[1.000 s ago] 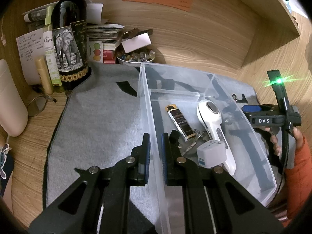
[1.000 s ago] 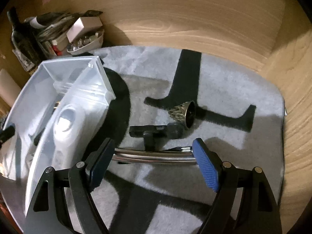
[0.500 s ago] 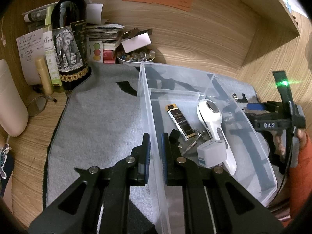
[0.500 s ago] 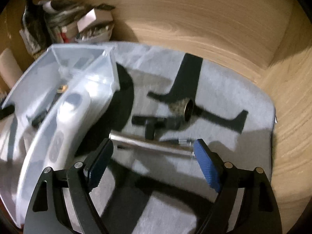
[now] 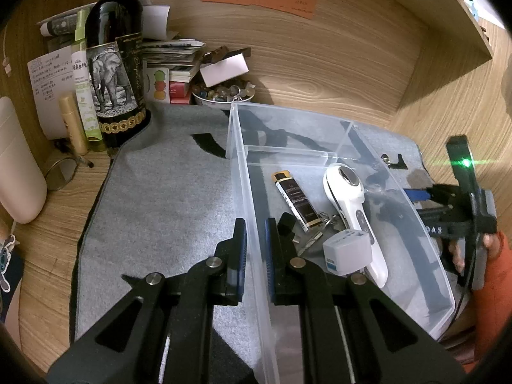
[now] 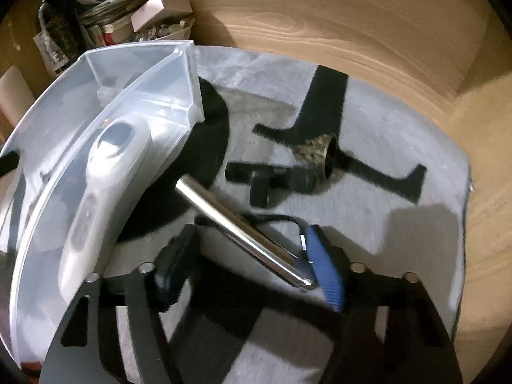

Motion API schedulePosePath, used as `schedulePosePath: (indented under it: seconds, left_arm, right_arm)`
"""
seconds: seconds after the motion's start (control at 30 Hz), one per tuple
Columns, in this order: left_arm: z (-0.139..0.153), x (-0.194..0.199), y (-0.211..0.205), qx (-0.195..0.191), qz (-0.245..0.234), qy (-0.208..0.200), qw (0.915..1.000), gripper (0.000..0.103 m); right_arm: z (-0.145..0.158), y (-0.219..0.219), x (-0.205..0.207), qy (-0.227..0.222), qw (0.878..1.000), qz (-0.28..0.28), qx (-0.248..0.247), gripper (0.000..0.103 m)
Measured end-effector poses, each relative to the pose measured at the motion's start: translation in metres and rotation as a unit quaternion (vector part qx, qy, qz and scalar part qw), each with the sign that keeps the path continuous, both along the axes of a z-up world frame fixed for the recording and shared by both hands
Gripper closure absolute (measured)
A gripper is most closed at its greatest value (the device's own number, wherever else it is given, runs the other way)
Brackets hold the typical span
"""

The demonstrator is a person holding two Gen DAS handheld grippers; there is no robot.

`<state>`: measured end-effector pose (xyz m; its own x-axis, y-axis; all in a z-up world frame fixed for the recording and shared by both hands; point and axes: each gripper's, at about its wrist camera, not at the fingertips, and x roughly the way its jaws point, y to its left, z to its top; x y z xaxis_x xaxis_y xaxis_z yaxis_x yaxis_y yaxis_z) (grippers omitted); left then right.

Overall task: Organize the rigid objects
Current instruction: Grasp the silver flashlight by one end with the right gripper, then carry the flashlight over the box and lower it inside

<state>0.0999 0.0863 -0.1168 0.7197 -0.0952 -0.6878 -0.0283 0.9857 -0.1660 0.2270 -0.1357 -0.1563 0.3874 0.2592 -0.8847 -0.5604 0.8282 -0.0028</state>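
My left tool (image 5: 254,249) reaches level, clamped on the clear bin's (image 5: 252,198) near wall. My right tool (image 6: 246,265) hangs beside the bin, spread wide; a metal tube (image 6: 240,230) touches its right pad.

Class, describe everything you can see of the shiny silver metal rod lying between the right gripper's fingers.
The shiny silver metal rod is a smooth, polished cylinder, mirror-bright and slightly motion-blurred. It lies diagonally over the grey felt mat, its far end pointing toward the clear plastic bin, its near end against the blue pad of the right gripper. The other pad does not visibly touch it, so the jaws look open. A thin dark cord curves beside it; whether they join is unclear.
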Motion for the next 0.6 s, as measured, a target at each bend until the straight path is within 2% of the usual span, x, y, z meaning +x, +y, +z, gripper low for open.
schedulePosePath:
  seconds: [0.07,0.13,0.23,0.33,0.47,0.6]
  left_arm:
    - [0.0,0.0,0.0,0.001,0.001,0.0,1.0,0.092]
    - [0.0,0.0,0.0,0.0,0.001,0.0,1.0,0.092]
    - [0.0,0.0,0.0,0.001,0.001,0.0,1.0,0.092]
    - [0.0,0.0,0.0,0.003,0.004,0.0,1.0,0.092]
    - [0.0,0.0,-0.003,0.01,0.006,0.0,0.9999,0.092]
    - [0.0,0.001,-0.004,0.012,0.007,0.001,0.9999,0.092]
  right_arm:
    - [0.0,-0.005,-0.011,-0.007,1.0,-0.011,0.006,0.048]
    - [0.003,-0.008,-0.019,-0.011,1.0,-0.024,0.011,0.065]
    - [0.006,-0.009,-0.032,-0.007,0.999,-0.035,0.028,0.078]
    - [0.006,-0.011,-0.043,-0.009,0.998,-0.048,0.04,0.083]
    - [0.01,-0.01,-0.05,0.007,0.997,-0.037,0.063,0.086]
    - [0.012,0.001,-0.064,-0.005,0.999,-0.015,0.042,0.086]
